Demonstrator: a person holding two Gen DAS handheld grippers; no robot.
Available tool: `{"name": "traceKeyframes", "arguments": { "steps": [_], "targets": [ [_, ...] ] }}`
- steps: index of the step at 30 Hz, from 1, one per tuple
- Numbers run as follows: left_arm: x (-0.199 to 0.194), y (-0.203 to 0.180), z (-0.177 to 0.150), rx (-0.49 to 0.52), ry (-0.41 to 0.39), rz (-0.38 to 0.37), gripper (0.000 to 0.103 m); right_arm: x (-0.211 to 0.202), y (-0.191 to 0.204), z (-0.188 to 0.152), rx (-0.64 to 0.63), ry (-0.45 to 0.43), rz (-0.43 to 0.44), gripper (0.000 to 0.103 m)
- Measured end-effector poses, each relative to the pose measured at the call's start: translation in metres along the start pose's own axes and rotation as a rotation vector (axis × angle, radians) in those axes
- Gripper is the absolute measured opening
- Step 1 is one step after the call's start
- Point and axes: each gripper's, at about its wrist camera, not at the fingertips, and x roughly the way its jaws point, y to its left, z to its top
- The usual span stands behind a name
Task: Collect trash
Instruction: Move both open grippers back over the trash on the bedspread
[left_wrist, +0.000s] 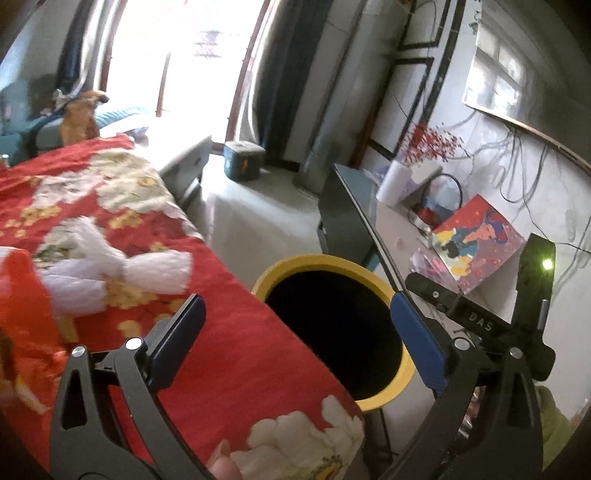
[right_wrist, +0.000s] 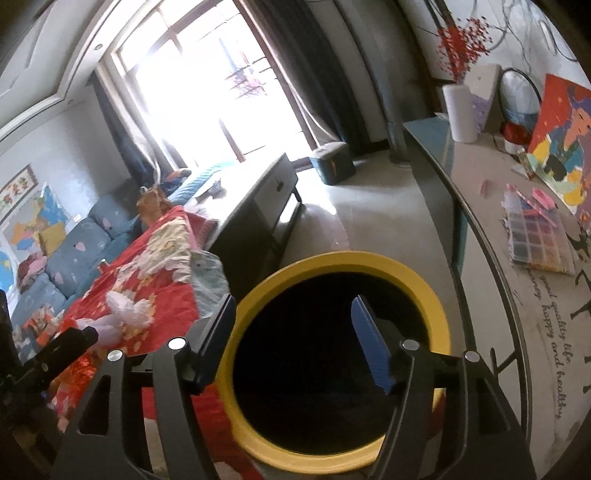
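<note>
A yellow-rimmed bin (left_wrist: 402, 363) with a dark inside stands between the red flowered cover (left_wrist: 236, 354) and a side table. It fills the middle of the right wrist view (right_wrist: 436, 295). My left gripper (left_wrist: 295, 339) is open and empty, over the cover's edge and the bin's left rim. My right gripper (right_wrist: 295, 339) is open and empty, right above the bin's mouth. It also shows at the right of the left wrist view (left_wrist: 480, 317). Crumpled white tissue (left_wrist: 114, 266) lies on the cover, left of my left gripper, and shows in the right wrist view (right_wrist: 125, 310).
A glass-topped side table (right_wrist: 480, 236) at the right holds a white vase (right_wrist: 460, 114), a colourful picture (right_wrist: 561, 144) and a bead box (right_wrist: 539, 240). A dark cabinet (right_wrist: 266, 206) and a small green box (right_wrist: 332, 162) stand on the floor beyond. A blue sofa (right_wrist: 74, 243) is at the left.
</note>
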Motion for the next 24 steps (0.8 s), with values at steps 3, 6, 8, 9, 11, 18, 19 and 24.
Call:
{"name": "traceKeyframes", "arguments": {
  "steps": [3,6,8,9,11,18,19,24],
  "targets": [
    [-0.014,0.004,-0.001,-0.003,-0.034,0.022,0.092,-0.002,0.01,0.001,-0.017,-0.003,0.015,0.065],
    [-0.028,0.007,-0.002,-0.001,-0.067,0.048,0.092,-0.005,0.023,0.0,-0.033,-0.007,0.035,0.066],
    [-0.036,0.011,-0.003,0.001,-0.086,0.06,0.092,-0.007,0.031,0.0,-0.049,-0.009,0.047,0.066],
    [-0.041,0.013,-0.003,-0.002,-0.096,0.067,0.092,-0.008,0.036,0.0,-0.059,-0.01,0.056,0.066],
    [-0.047,0.017,-0.004,-0.009,-0.11,0.075,0.092,-0.009,0.044,0.0,-0.075,-0.009,0.071,0.066],
    [-0.068,0.034,-0.009,-0.031,-0.156,0.119,0.092,-0.013,0.076,-0.005,-0.131,-0.011,0.119,0.067],
    [-0.072,0.038,-0.01,-0.038,-0.162,0.126,0.092,-0.014,0.08,-0.006,-0.139,-0.013,0.125,0.067],
    [-0.087,0.052,-0.011,-0.064,-0.192,0.163,0.092,-0.016,0.097,-0.01,-0.172,-0.012,0.156,0.068]
  ]
}}
